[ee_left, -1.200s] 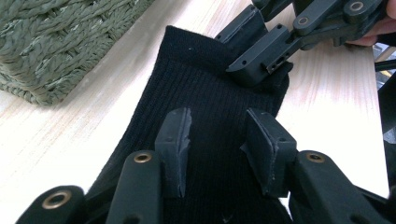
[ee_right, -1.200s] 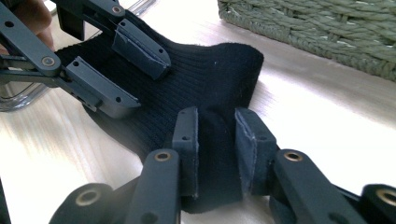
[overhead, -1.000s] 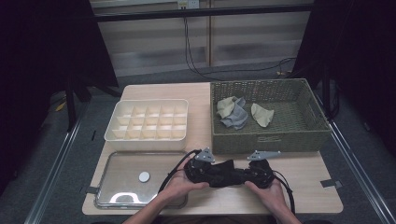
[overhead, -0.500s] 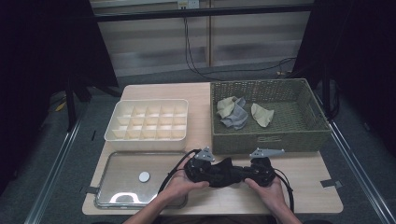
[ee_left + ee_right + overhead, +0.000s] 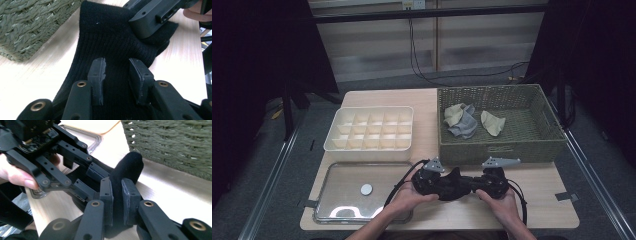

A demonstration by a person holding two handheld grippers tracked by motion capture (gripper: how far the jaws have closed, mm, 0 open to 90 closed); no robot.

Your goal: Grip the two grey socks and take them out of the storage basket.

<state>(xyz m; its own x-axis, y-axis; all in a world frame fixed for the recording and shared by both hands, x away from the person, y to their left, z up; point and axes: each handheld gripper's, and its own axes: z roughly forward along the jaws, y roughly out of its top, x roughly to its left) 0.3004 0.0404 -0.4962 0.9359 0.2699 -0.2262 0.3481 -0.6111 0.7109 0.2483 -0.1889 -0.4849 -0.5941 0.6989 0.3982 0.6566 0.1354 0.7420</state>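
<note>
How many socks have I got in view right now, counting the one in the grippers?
4, as far as shows: a black sock held between both grippers in front of the basket, and three inside it, two beige and one grey. More may lie underneath.

Dim room: grey floor [image 5: 277, 165], pale slatted wall [image 5: 472, 45] behind wooden table [image 5: 542, 200].

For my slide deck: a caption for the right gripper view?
Right gripper pinches a black sock beside the woven basket.
</note>
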